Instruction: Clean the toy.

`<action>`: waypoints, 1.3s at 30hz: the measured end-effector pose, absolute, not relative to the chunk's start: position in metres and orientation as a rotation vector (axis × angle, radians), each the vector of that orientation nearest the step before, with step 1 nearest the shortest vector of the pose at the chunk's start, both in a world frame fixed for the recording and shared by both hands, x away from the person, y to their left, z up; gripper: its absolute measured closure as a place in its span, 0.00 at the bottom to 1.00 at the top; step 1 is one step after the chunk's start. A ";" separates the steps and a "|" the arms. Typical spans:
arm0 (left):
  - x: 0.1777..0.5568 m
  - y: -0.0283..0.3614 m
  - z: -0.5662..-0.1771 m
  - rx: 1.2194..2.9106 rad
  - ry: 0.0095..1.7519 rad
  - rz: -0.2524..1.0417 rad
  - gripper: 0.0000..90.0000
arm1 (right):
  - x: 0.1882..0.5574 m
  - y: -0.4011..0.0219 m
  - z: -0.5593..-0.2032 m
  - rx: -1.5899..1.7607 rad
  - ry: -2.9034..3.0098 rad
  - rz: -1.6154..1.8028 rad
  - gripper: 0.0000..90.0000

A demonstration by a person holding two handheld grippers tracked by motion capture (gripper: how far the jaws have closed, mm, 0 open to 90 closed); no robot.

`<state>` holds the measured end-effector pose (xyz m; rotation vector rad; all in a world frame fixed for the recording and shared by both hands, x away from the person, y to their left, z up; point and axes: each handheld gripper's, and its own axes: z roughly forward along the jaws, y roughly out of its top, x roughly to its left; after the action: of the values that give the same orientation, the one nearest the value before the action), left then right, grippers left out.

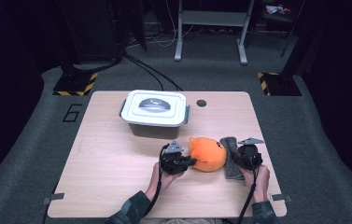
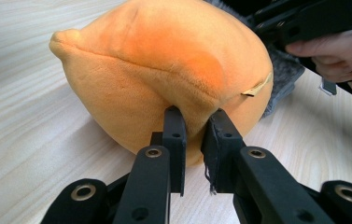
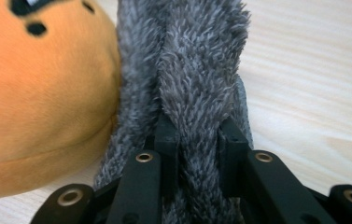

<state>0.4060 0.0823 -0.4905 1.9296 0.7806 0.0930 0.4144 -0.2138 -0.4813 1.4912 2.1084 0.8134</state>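
Note:
An orange plush toy [image 1: 208, 153] lies on the wooden table [image 1: 113, 163], with a grey fuzzy cloth part [image 1: 230, 156] along its right side. My left gripper [image 1: 190, 162] is at the toy's left edge; in the left gripper view it [image 2: 194, 128] is shut on a fold of the orange plush [image 2: 164, 65]. My right gripper [image 1: 239, 156] is on the grey part; in the right gripper view it [image 3: 197, 135] is shut on a ridge of the grey fuzzy cloth [image 3: 187, 70], beside the orange body [image 3: 43, 88].
A white lidded plastic box [image 1: 155, 112] with a grey handle stands behind the toy at the table's far side. A small dark hole [image 1: 201, 103] marks the tabletop to its right. Carpet, cables and stand legs lie beyond the table.

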 end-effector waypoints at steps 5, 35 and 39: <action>0.406 0.082 -0.490 1.931 0.773 0.097 0.88 | 0.404 -0.218 -0.455 1.435 2.057 0.854 0.83; 0.406 0.081 -0.490 1.934 0.766 0.099 0.88 | 0.396 -0.106 -0.417 1.034 2.290 0.894 0.82; 0.406 0.081 -0.490 1.935 0.766 0.100 0.88 | 0.397 -0.111 -0.418 1.035 2.278 0.899 0.82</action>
<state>0.4064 0.0809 -0.4895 1.9354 0.7659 0.1002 0.3972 -0.1112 -0.4182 1.0353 2.2776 0.8993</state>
